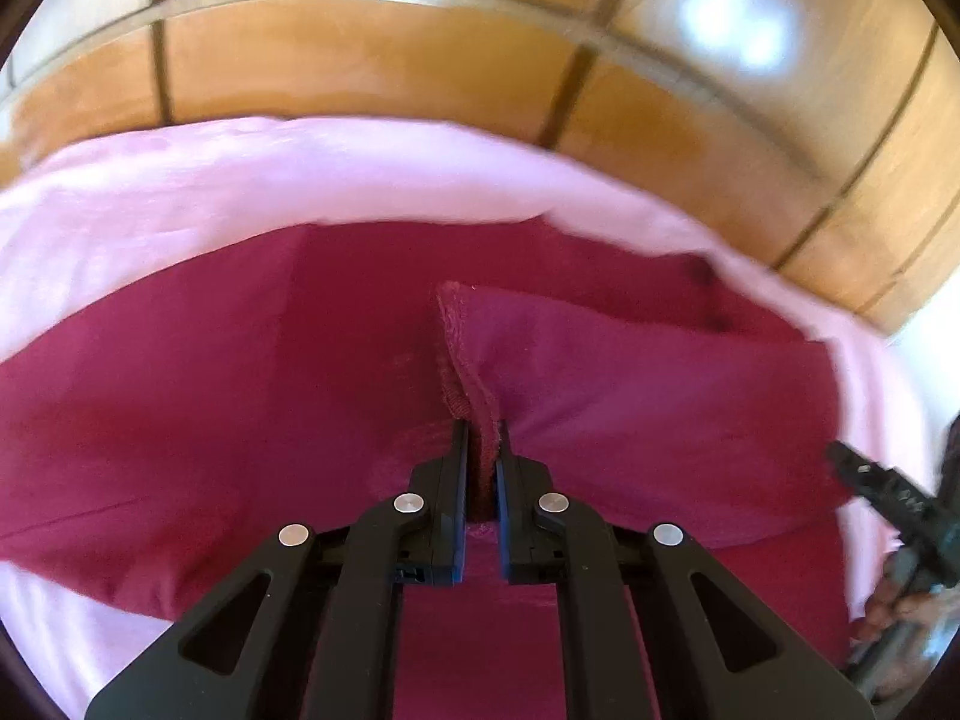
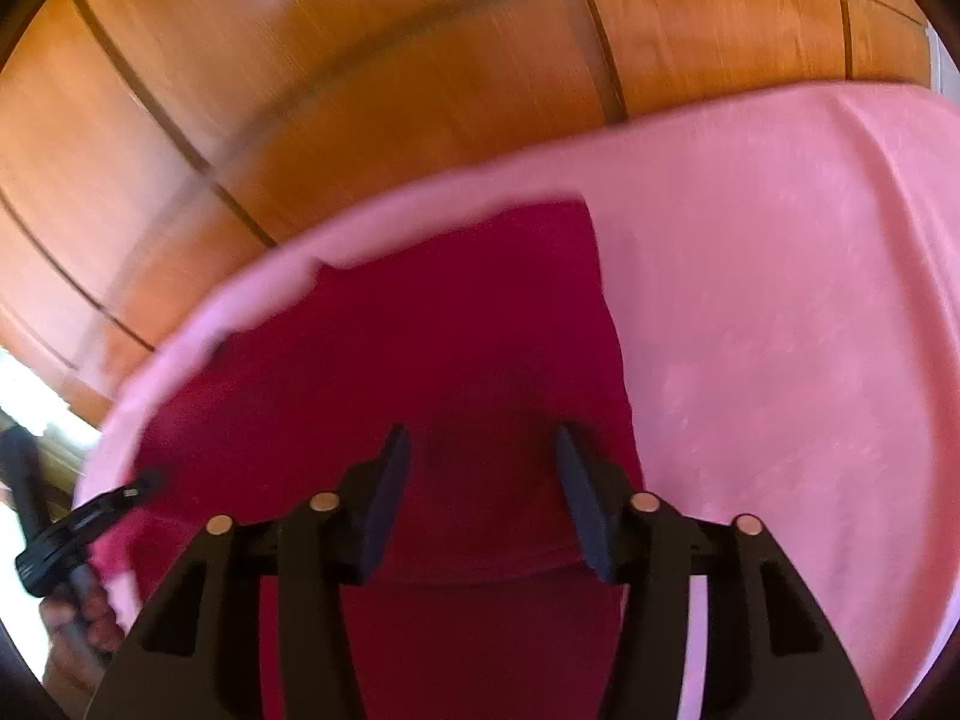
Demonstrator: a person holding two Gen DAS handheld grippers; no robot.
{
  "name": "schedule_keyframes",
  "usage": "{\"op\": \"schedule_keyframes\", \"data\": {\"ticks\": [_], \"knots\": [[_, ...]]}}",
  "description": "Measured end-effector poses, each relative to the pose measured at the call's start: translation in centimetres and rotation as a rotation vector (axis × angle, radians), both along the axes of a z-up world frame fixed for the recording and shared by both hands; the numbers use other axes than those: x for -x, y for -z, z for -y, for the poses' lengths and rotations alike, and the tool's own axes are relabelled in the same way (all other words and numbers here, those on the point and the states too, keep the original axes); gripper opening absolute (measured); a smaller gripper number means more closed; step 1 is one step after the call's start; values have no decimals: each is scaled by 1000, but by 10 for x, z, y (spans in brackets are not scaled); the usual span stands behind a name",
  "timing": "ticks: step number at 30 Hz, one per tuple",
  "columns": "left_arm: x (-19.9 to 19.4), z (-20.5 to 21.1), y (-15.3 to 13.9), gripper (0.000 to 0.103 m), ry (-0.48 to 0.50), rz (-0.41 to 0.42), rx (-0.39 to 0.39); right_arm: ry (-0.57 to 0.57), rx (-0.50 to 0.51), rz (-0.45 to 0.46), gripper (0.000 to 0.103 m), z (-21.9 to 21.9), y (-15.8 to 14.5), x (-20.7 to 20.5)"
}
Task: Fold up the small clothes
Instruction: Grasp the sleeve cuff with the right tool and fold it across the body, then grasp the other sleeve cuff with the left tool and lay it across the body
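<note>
A dark red garment point(image 1: 180, 390) lies spread on a pink cloth point(image 1: 240, 180). My left gripper point(image 1: 483, 429) is shut on a raised hemmed edge point(image 1: 459, 348) of the garment, which stands up between the pads as a fold. In the right wrist view my right gripper point(image 2: 483, 456) hangs open just above the same red garment point(image 2: 450, 312), near its right edge, with nothing pinched between its fingers. The right gripper point(image 1: 846, 459) also shows at the right edge of the left wrist view. At the far left of the right wrist view is the left gripper point(image 2: 141, 483), blurred, on the red fabric.
The pink cloth point(image 2: 780, 300) stretches wide to the right of the garment. Behind it stand glossy wooden panels point(image 1: 420, 60) with dark seams. A hand point(image 1: 900, 612) holds the right gripper's handle; another hand point(image 2: 78, 618) holds the left one.
</note>
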State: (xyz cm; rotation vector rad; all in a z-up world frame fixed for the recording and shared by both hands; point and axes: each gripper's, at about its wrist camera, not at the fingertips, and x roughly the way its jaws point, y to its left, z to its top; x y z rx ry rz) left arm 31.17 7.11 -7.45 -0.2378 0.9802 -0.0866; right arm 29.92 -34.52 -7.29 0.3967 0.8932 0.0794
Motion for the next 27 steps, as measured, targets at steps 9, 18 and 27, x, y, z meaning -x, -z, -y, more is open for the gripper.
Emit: {"op": "schedule_keyframes", "data": {"ticks": [9, 18, 27], "knots": [[13, -3, 4, 43, -33, -5, -27, -28, 257, 40, 64, -34, 7, 2], [97, -108, -11, 60, -242, 25, 141, -147, 266, 130, 90, -88, -19, 72], [214, -272, -16, 60, -609, 120, 239, -214, 389, 111, 97, -140, 31, 106]]}}
